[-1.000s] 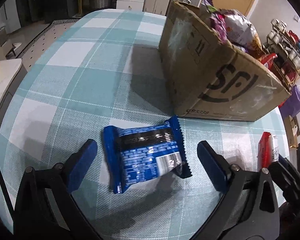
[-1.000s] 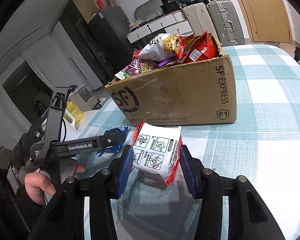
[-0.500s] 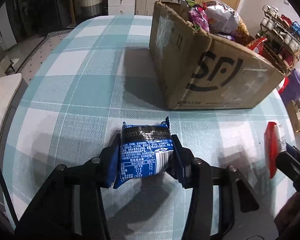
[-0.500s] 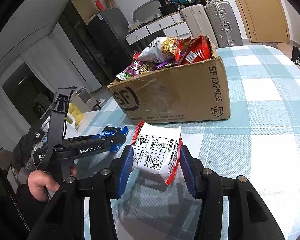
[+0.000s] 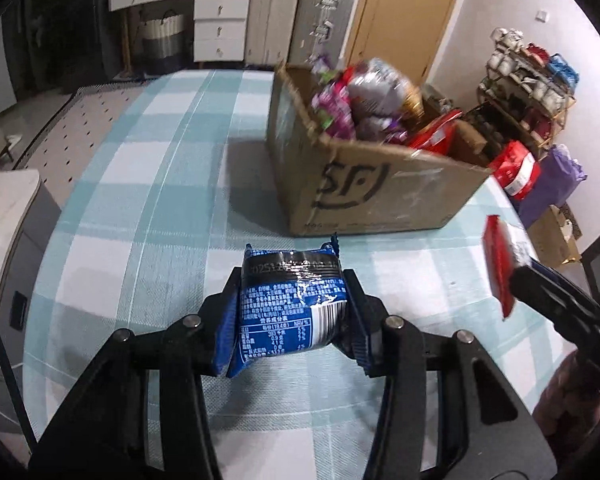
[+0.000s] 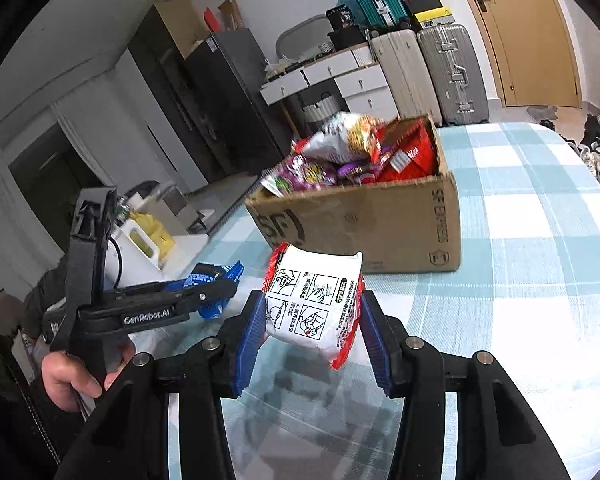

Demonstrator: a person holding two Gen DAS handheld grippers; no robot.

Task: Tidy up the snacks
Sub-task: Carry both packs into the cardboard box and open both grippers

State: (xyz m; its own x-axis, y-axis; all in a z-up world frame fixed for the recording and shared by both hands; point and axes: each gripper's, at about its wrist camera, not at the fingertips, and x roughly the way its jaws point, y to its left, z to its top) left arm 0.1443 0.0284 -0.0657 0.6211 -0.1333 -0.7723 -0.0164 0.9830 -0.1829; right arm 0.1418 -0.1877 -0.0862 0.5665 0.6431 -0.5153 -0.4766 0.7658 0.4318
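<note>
**Both packets in hand, box next**

Now we are mid-carry, we judge. The table [image 5: 148, 200] bears the box [image 5: 380, 196] at one o'clock of the left view, already heaped with snacks. Our left gripper [image 5: 290, 312] is clamped on the blue packet [image 5: 290, 304]; our right gripper [image 6: 312, 320] pinches the white packet [image 6: 314, 304]. Next we must lift both over the rim and release.

Dim indoor light, fisheye-bent edges, motion blur on box [image 5: 380, 184].
</note>
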